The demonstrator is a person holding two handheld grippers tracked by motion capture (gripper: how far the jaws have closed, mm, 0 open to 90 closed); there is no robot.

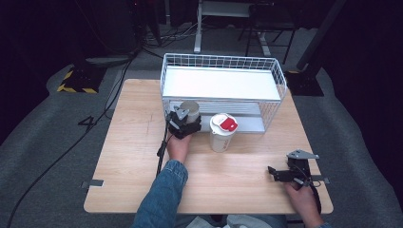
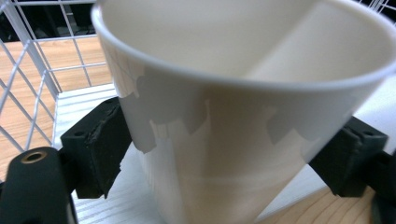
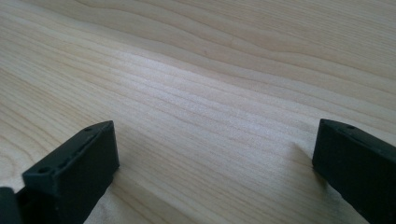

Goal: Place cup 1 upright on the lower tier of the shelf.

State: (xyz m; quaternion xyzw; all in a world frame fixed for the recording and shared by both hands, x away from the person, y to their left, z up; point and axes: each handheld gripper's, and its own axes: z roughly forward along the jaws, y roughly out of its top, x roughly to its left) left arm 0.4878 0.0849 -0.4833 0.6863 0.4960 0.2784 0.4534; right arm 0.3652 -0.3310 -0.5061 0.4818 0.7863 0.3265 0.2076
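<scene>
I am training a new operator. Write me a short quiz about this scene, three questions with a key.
1. True or false: the lidded cup stands inside the wire rack.
2. What is between the left gripper's fingers? A) open paper cup B) bottle C) nothing
3. Fill in: the right gripper's fingers are ___, with bare table between them.
Key: 1 false; 2 A; 3 open.

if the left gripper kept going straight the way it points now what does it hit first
The open paper cup: it already sits between the pads of the left gripper, so pushing on would shove the cup deeper onto the lower shelf of the wire rack. Whether the pads touch it is unclear.
</scene>
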